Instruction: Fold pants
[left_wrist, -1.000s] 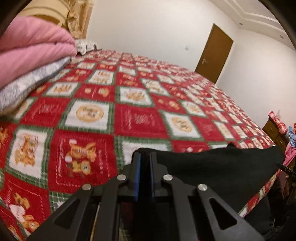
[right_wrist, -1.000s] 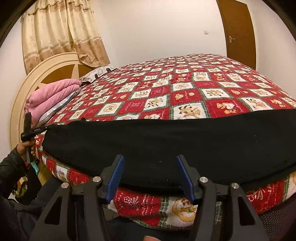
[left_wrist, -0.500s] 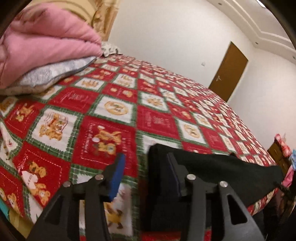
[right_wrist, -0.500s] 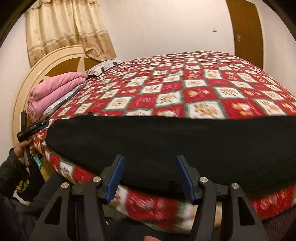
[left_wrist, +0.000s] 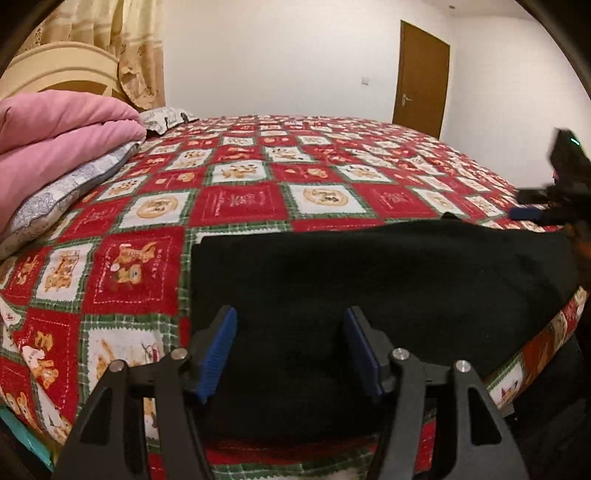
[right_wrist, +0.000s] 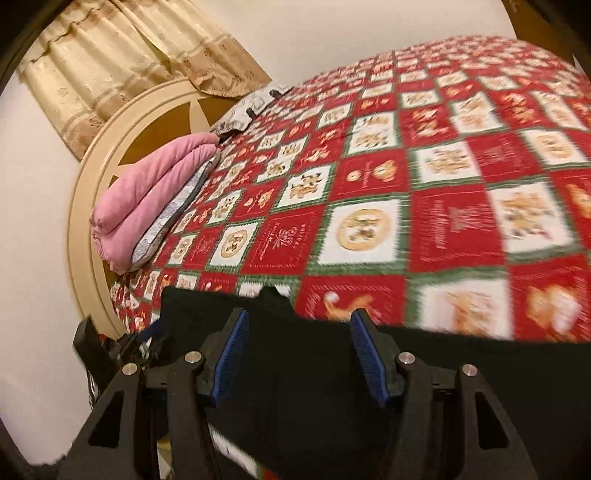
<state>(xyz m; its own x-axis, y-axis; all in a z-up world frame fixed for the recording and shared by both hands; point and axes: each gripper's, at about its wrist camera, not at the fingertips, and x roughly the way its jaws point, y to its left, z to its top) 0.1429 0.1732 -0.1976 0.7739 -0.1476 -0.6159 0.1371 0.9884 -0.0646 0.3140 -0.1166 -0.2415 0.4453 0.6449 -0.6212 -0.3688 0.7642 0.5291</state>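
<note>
The black pants (left_wrist: 369, 280) lie flat along the near edge of the bed, on the red patchwork quilt (left_wrist: 236, 199). My left gripper (left_wrist: 290, 345) is open and empty, over the pants' left end. My right gripper (right_wrist: 297, 350) is open and empty above the pants (right_wrist: 332, 398) in the blurred right wrist view. The right gripper (left_wrist: 546, 206) also shows at the far right of the left wrist view, over the pants' other end. The left gripper (right_wrist: 122, 343) shows at the lower left of the right wrist view.
A folded pink blanket (left_wrist: 55, 133) on a grey pillow (left_wrist: 62, 192) sits at the head of the bed, by the cream headboard (right_wrist: 92, 177). A curtain (right_wrist: 122, 66) hangs behind. A brown door (left_wrist: 421, 81) is in the far wall.
My left gripper opened and let go of the pants' corner, then swung right over the pants. My right gripper moved left along the pants, staying open.
</note>
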